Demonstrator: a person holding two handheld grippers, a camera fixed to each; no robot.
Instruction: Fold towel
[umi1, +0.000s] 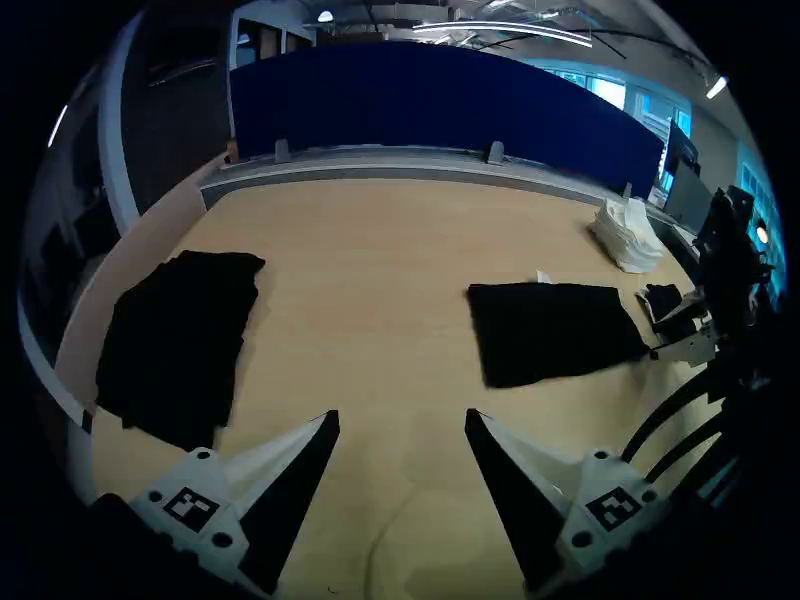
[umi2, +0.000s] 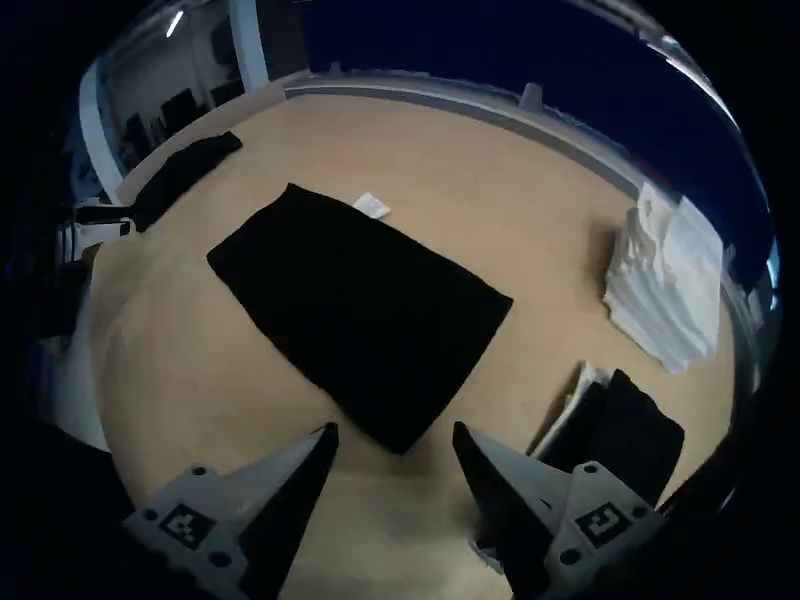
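fold towel, two gripper views. left gripper: fingers spread wide and released, nothing between them, held over a bare part of the wooden table. right gripper: likewise spread and empty, its fingers standing apart on either side of the near corner of the black towel, not pressing on it. the towel lies flat as a rough rectangle near the middle of the table, a white tag showing at its far edge; in the left gripper view it sits ahead and to the right. a crumpled black cloth lies well apart, near the table's left edge. a stack of white towels stands near the blue partition. a small folded black cloth lies just beside one finger of the right gripper.
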